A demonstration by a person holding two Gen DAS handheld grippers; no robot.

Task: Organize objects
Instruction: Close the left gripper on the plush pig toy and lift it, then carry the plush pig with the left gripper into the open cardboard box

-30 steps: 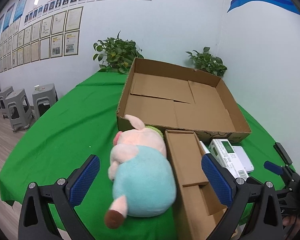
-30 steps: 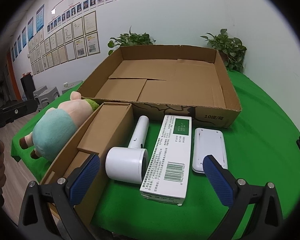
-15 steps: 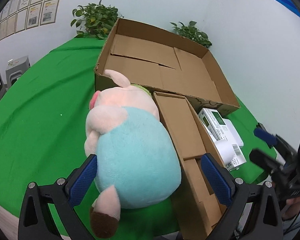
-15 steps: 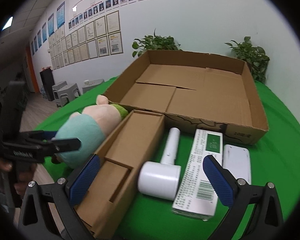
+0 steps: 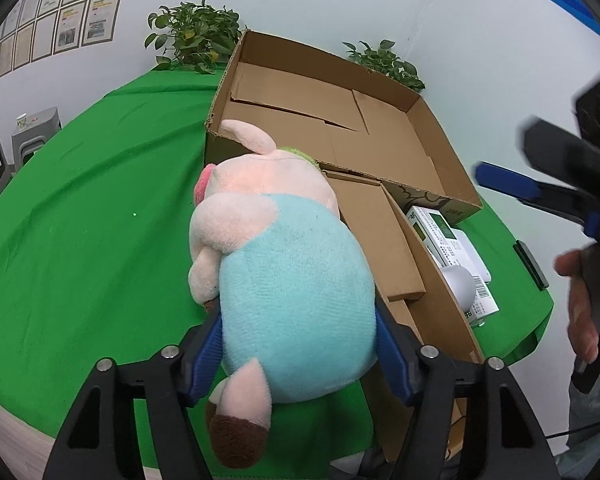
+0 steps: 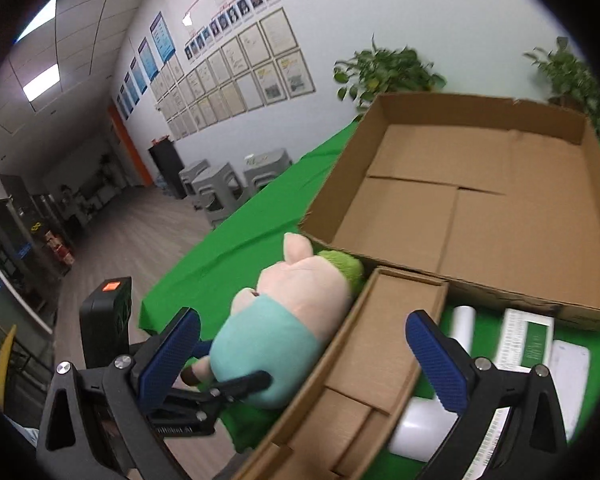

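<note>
A plush pig (image 5: 284, 272) with a pink head and teal body lies on the green table (image 5: 80, 220), beside a small open cardboard box (image 5: 384, 248). My left gripper (image 5: 298, 344) is shut on the plush pig's teal body. The pig also shows in the right wrist view (image 6: 288, 320). My right gripper (image 6: 300, 356) is open and empty, raised above the small box (image 6: 372, 356). A large shallow cardboard box (image 5: 332, 120) stands behind them, with nothing in it.
A white cylinder device (image 5: 458, 284), a green-and-white carton (image 5: 440, 236) and a flat white item (image 6: 568, 376) lie right of the small box. Potted plants (image 5: 192, 36) stand at the wall. Grey stools (image 6: 220, 188) stand beside the table's left edge.
My left gripper has moved forward and closed on the plush pig's body. My right gripper has lifted and swung left, away from the white items.
</note>
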